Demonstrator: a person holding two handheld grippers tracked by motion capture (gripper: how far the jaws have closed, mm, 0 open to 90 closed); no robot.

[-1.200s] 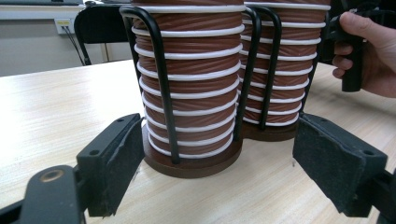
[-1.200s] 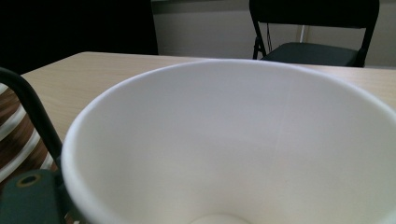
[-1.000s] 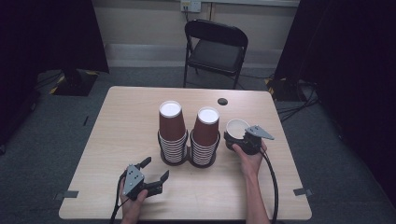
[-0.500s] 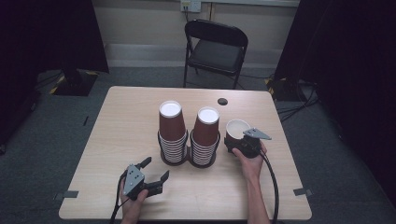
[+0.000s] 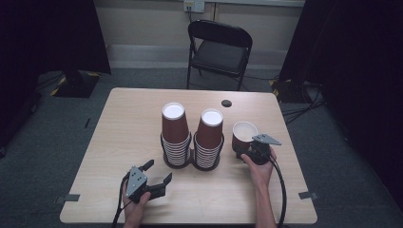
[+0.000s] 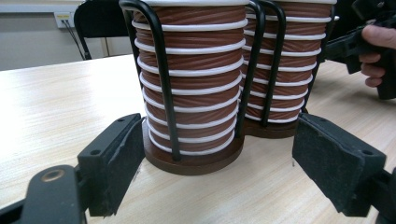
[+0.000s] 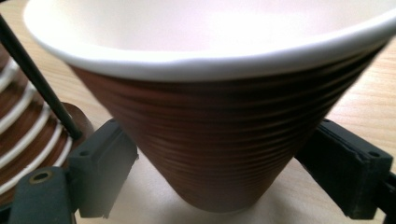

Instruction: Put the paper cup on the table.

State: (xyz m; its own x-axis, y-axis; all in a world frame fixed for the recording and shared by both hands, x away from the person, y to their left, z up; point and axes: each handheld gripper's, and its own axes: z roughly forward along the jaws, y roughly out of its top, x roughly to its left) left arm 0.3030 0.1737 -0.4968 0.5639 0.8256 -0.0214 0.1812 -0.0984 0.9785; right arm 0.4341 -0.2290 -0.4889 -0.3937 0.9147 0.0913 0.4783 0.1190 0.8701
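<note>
Loose cup: upright on the table just right of the rack, unmoved over the last second, right tool still straddling its base, jaws open, apparently released; left tool open, idle before rack.

We see the table evenly lit from above, while the room's edges and the black curtains fall into deep dark. The high view is soft and slightly grainy. In the right gripper view the cup sits so close that its white rim blurs and glows, with a pale shadow beneath it.
</note>
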